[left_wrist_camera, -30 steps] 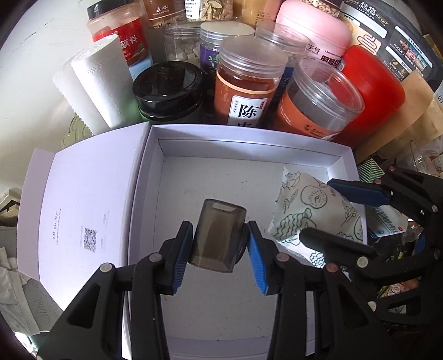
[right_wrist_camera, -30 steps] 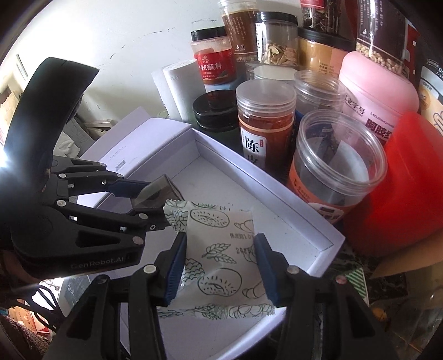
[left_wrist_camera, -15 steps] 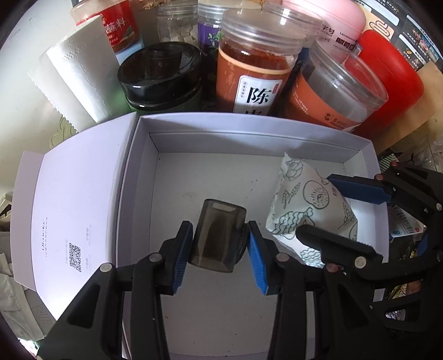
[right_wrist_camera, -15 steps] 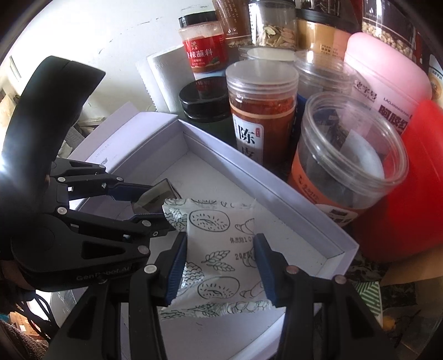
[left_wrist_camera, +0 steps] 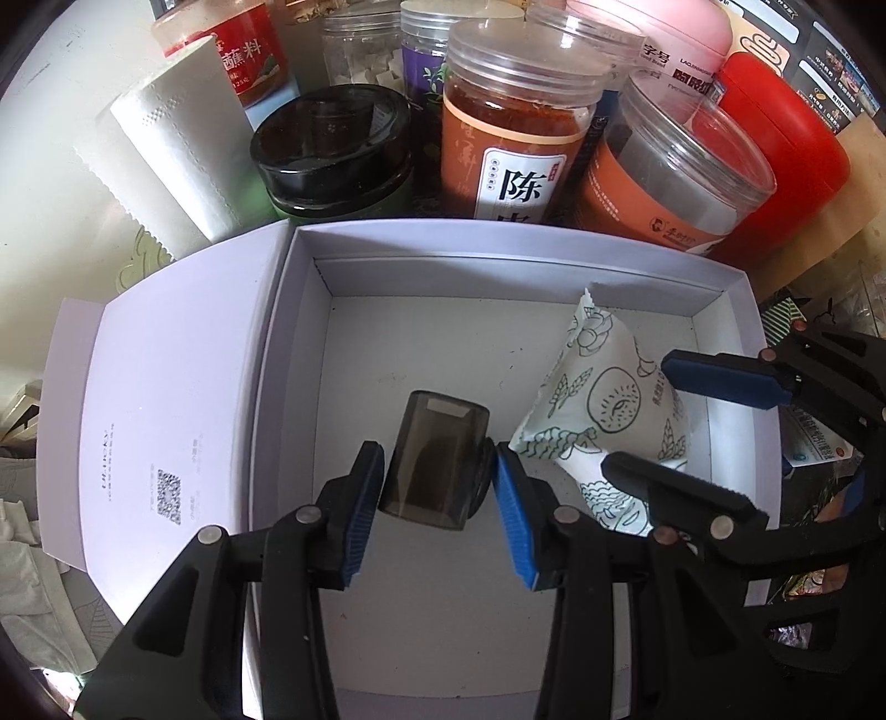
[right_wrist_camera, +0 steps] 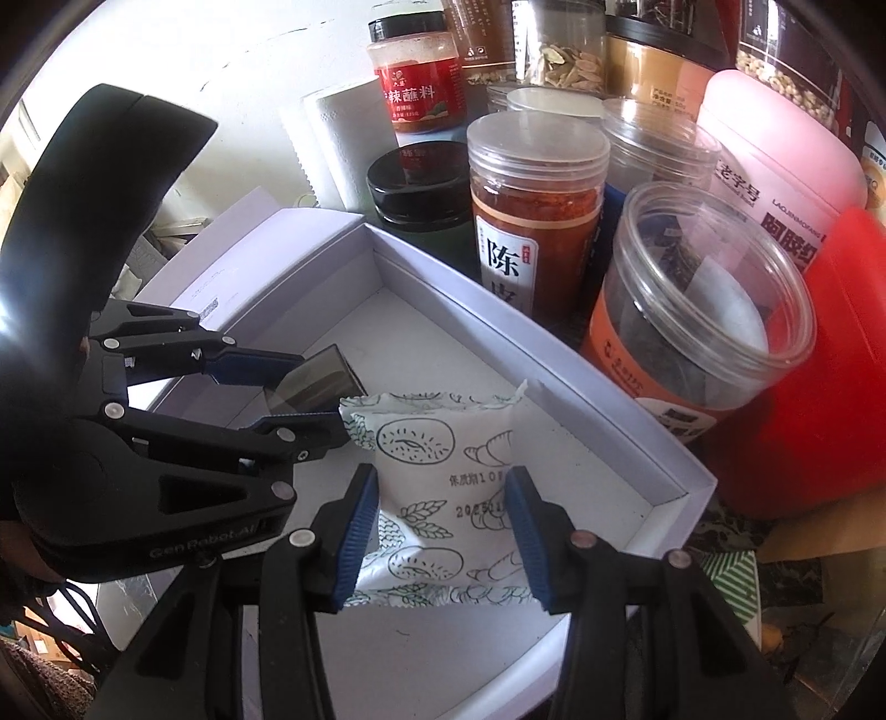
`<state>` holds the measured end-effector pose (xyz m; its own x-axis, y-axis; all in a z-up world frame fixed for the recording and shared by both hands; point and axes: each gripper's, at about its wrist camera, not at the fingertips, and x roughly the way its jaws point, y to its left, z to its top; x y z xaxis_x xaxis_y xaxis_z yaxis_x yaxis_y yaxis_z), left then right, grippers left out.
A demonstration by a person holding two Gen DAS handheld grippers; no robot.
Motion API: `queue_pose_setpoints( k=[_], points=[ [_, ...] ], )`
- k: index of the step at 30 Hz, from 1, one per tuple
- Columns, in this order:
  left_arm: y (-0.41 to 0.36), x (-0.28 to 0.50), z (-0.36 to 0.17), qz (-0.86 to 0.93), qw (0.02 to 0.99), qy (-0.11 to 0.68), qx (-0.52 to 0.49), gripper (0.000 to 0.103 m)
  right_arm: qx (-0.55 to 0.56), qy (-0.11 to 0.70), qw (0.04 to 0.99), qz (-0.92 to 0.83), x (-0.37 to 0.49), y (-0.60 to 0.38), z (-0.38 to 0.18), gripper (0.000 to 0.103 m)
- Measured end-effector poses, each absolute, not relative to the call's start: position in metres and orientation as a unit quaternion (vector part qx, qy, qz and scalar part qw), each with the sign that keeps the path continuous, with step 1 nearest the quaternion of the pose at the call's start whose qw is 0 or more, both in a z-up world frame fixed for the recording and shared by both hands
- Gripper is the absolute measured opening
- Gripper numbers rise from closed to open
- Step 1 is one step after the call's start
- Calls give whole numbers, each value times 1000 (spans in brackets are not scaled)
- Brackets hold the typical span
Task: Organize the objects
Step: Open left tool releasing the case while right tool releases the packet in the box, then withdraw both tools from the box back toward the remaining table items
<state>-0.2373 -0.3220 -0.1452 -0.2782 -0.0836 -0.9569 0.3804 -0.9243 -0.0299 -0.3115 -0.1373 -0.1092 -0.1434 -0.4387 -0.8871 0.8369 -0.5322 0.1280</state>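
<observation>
Smoky plastic case (left_wrist_camera: 434, 457), printed packet (right_wrist_camera: 443, 487), white box (left_wrist_camera: 498, 260)

The right gripper (left_wrist_camera: 653, 421) covers the lower part of the printed snack packet (left_wrist_camera: 603, 399) at the frame's right. The small print beside the QR code on the box lid (left_wrist_camera: 166, 421) is too tiny to read. The red-labelled jar (left_wrist_camera: 243, 50), upper left, is cut off by the top edge.

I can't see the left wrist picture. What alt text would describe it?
A hand-held gripper with blue pads holds a smoky grey translucent cap over an open white box. At right, a second hand-held gripper holds a white snack packet printed with drawings. Jars and a paper towel roll crowd behind the box.
</observation>
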Motion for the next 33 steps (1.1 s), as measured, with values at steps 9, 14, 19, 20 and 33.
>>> queue_pose_setpoints(
  k=[9, 14, 19, 20, 33],
  points=[
    [-323, -219, -128, -790, 164, 131, 576, 47, 487, 195, 433, -733, -310, -126, -91, 62],
    [-323, -206, -112, -796, 176, 123, 566, 53, 478, 198, 428, -741, -306, -128, -78, 65],
    [-320, -188, -91, -803, 183, 121, 554, 55, 472, 190, 425, -749, -301, -122, -57, 67],
    [-316, -186, -86, -805, 184, 120, 551, 55, 469, 190, 424, -751, -301, -123, -53, 67],
    [-283, -177, -5, -828, 192, 110, 516, 60, 431, 183, 414, -781, -274, -100, 5, 69]
  ],
)
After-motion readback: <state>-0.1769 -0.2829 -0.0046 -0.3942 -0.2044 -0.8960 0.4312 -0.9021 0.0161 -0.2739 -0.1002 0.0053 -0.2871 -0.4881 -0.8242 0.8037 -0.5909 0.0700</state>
